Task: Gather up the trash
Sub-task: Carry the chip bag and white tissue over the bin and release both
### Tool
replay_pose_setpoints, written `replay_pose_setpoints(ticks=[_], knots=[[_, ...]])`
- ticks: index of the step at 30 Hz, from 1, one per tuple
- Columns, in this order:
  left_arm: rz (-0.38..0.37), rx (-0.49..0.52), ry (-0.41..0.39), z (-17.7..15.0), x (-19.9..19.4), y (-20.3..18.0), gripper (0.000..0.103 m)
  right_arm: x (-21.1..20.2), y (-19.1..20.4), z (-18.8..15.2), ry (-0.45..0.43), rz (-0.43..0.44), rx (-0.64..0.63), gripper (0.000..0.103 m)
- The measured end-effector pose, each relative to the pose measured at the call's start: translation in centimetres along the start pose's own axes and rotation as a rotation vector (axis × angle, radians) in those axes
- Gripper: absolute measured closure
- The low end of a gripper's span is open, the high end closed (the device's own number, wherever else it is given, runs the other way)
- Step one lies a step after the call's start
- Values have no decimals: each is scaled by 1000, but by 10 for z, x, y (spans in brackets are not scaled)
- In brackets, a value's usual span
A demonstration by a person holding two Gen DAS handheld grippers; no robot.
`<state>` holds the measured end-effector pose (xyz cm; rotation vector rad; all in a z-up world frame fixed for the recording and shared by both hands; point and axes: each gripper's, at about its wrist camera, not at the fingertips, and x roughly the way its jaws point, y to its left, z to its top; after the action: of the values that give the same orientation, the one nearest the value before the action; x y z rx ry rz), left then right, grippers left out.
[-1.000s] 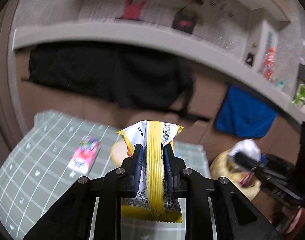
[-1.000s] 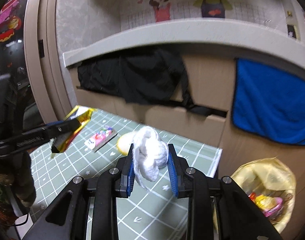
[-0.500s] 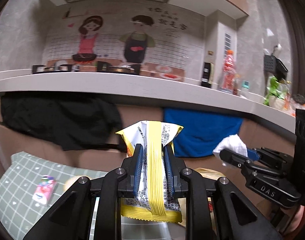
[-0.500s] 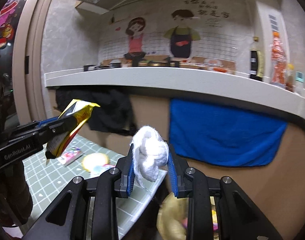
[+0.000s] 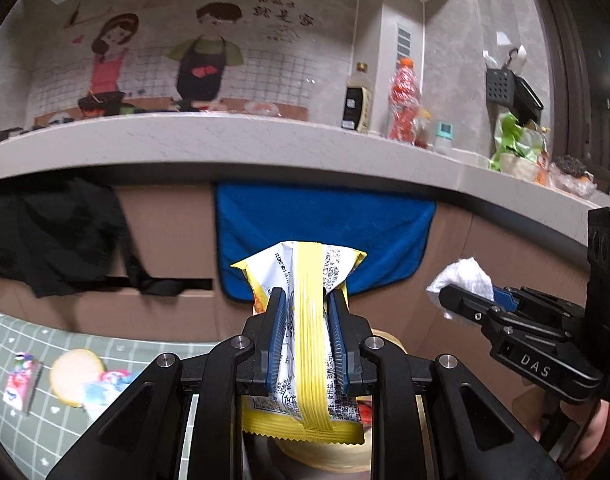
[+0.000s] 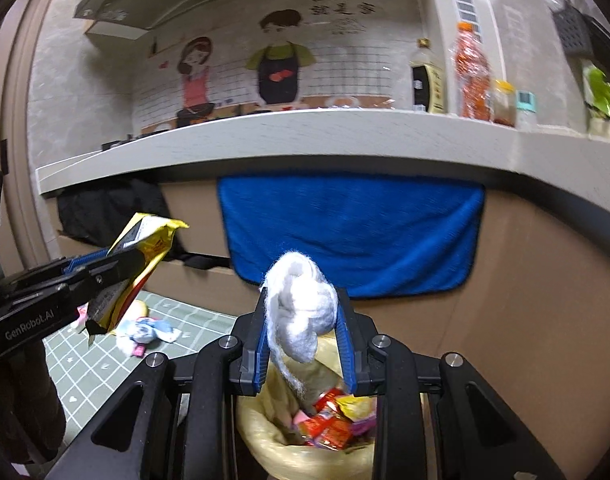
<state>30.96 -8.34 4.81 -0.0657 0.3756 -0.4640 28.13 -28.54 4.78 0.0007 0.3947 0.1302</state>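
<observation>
Left hand-held gripper [image 5: 307, 336]: closed tight on a yellow and white crinkled plastic snack wrapper [image 5: 305, 320], carried upright in the air
Right hand-held gripper [image 6: 303, 336]: closed on a soft white crumpled tissue wad [image 6: 299, 308], held directly above the bag
Trash bag: a pale yellow plastic bag [image 6: 265, 440] sits open below the right hand-held gripper, beside the table edge, already holding red, yellow and pink wrappers [image 6: 333, 420]
Table: a green grid-patterned table [image 6: 89, 372] lies to the left, with litter on it
Left to collect: a pink and white small packet [image 5: 21, 380], a round pale yellow disc [image 5: 75, 372] and a blue and white crumpled wrapper [image 6: 147, 330] lie on the table
Progress: judged partway; some trash is bagged, two pieces are in transit and not yet released, at least three wait on the table
Next step: likely open each gripper over the bag mouth
</observation>
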Motion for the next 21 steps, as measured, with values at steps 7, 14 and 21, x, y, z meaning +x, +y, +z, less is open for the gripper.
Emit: replay_pose_setpoints(ticks=[7,14,21], knots=[[-27,-6,60,-11,35,-12,81,13,-23,-13,34,-8,49,77],[-35,-19,106,-27,69,-14,80,32,-36,-25,68,-8,82,76],[-40,-45,171,-45,99,-8,80,57,-51,-33,107,3,124,76]])
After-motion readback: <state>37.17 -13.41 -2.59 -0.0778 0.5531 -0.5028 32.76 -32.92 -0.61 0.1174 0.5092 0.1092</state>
